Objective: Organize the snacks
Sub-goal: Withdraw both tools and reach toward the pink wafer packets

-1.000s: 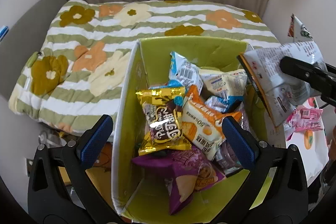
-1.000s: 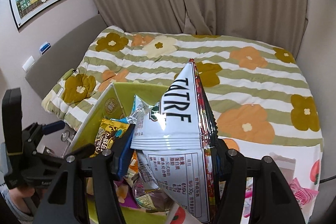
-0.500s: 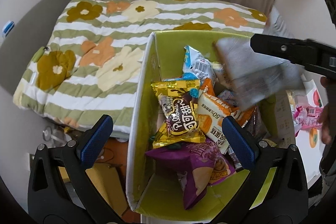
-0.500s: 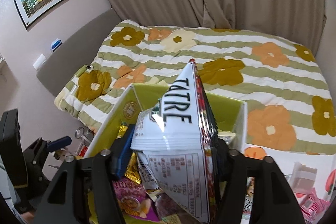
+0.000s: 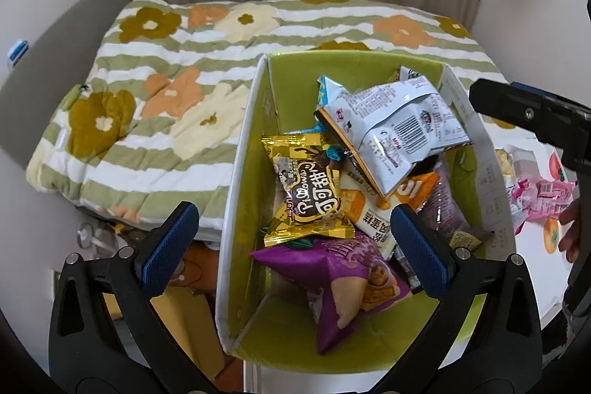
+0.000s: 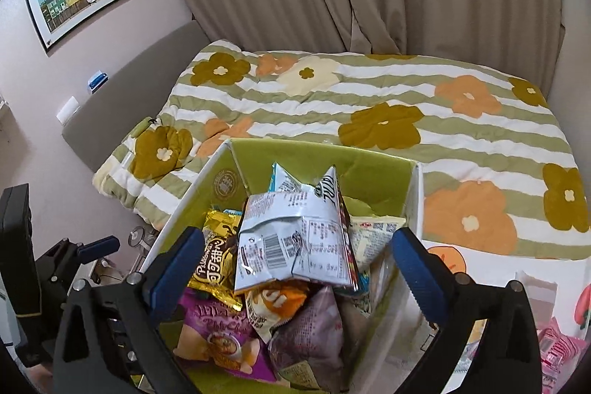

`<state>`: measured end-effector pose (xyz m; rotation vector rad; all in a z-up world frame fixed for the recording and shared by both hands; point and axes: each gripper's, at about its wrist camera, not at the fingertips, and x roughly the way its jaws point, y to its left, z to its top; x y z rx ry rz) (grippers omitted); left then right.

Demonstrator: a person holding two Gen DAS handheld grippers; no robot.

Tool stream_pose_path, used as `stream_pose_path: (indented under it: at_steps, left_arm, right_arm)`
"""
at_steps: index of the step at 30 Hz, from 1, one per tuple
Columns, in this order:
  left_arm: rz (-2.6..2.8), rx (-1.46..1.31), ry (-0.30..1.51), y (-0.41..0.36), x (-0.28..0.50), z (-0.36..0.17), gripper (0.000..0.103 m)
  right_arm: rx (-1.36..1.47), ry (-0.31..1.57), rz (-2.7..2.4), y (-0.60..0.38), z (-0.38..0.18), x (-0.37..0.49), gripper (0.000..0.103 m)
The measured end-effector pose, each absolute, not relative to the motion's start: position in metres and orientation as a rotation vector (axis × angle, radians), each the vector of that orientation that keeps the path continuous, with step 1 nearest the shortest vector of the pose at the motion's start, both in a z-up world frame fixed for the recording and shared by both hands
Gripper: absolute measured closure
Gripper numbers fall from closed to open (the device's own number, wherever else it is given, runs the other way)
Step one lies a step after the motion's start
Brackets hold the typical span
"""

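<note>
A green box with a white rim [image 5: 243, 150] holds a heap of snack bags. On top of the heap lies a white bag [image 5: 399, 128], over a gold chocolate bag [image 5: 306, 187] and a purple bag [image 5: 343, 276]. My right gripper [image 6: 297, 242] hangs above the box with its jaws opening wide; the white bag [image 6: 291, 228] rests on the pile below them, free of both pads. One of its fingers [image 5: 517, 109] shows over the box's right rim. My left gripper [image 5: 291, 224] is open and holds nothing, over the box's near left corner.
Behind the box is a bed with a striped flowered quilt [image 6: 369, 106], and curtains hang behind it. To the right, pink packets [image 5: 543, 194] lie on a white table. A person's hand [image 5: 570, 231] shows at the right edge.
The right gripper brought the white bag over the box and opened. The bag fell from between its pads onto the pile of snacks. The left gripper stayed open.
</note>
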<state>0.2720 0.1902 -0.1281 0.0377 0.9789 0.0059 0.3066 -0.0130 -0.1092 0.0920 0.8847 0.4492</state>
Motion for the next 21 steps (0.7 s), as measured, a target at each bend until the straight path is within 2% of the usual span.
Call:
stream_pose_path:
  at_steps: [11, 21]
  left_arm:
    - [0.029, 0.034, 0.918, 0.138, 0.227, -0.1, 0.0]
    - [-0.062, 0.059, 0.871, 0.032, 0.195, -0.085, 0.0]
  right_arm:
    - [0.115, 0.823, 0.467, -0.06, -0.086, 0.263, 0.002]
    - [0.117, 0.786, 0.362, -0.165, -0.072, 0.211, 0.002]
